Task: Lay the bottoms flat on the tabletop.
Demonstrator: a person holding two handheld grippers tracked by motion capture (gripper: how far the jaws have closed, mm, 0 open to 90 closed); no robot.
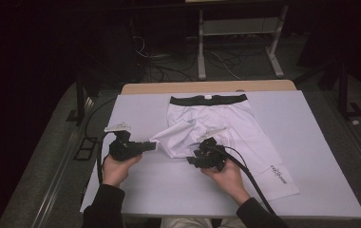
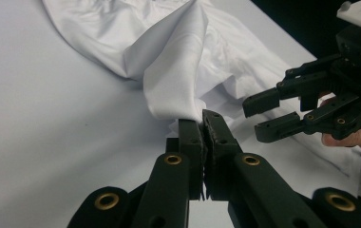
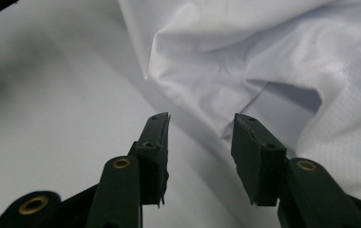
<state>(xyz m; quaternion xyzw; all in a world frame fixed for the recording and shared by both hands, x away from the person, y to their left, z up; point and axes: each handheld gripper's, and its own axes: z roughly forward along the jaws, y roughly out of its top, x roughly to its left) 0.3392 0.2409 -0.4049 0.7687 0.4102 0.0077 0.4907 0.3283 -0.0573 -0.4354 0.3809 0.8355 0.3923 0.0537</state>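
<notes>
two grippers work on one pair of white shorts (image 1: pixel 207 126) spread flat on a white bench (image 1: pixel 311 156), the black waistband (image 1: pixel 208 99) on the far side from both hands. left gripper (image 1: pixel 151 145), held in the person's left hand (image 1: pixel 114 168): jaws pressed together on a fold of the white cloth at the hem of one leg; in the left gripper view (image 2: pixel 202 124) the pinched fabric rises straight from the jaw tips and fans out ahead of them, lifted a little off the bench. right gripper (image 1: pixel 198 156), held in the person's right hand (image 1: pixel 226 178): jaws partly apart, nothing pressed between the pads; in the right gripper view (image 3: pixel 200 135) a crumpled edge of the shorts lies just ahead of the gap and beside the right-hand jaw, and bare bench shows past the left-hand jaw. in the left gripper view the right gripper stands to the right of the clamped jaws, near them, its tips pointing at the same bunch of cloth. the other leg of the shorts (image 1: pixel 269 166) lies flat beyond the right gripper, on the side away from the left gripper, with a small dark printed mark (image 1: pixel 279 172) near its hem. a black cable (image 1: pixel 250 175) trails from the right gripper back over the wrist.
</notes>
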